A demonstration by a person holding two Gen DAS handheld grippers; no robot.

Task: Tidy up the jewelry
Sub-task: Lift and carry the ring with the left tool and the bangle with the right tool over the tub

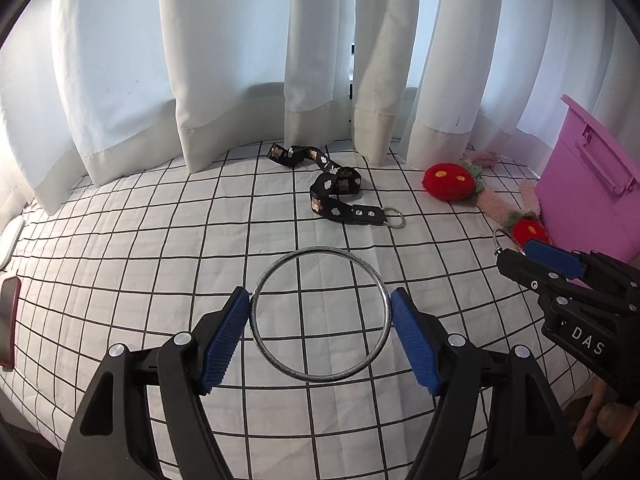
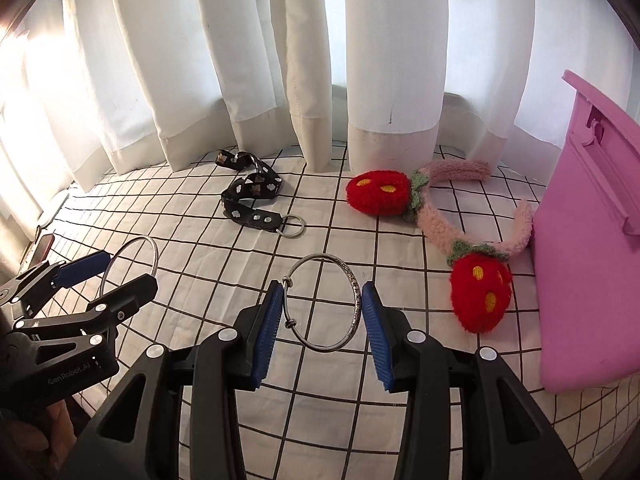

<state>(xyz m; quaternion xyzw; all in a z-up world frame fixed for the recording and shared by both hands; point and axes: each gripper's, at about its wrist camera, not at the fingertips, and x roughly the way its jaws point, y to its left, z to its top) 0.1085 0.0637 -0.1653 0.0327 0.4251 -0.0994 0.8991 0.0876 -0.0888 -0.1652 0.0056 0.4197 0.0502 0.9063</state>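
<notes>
My left gripper point(image 1: 320, 322) has its blue pads pressed on both sides of a plain large silver bangle point(image 1: 276, 362) and holds it over the checked cloth point(image 1: 120, 240). It also shows in the right wrist view point(image 2: 104, 276) with the bangle point(image 2: 154, 256). My right gripper point(image 2: 322, 314) grips a smaller textured silver bangle point(image 2: 354, 296) between its pads; in the left wrist view point(image 1: 520, 256) only a bit of that bangle point(image 1: 498, 236) shows. A pink box point(image 2: 592, 240) stands at the right.
A black patterned strap with a key ring point(image 2: 252, 196) lies near the white curtains point(image 2: 392, 60). A pink fuzzy headband with red strawberries point(image 2: 440, 220) lies beside the pink box. A phone point(image 1: 8, 320) lies at the left edge.
</notes>
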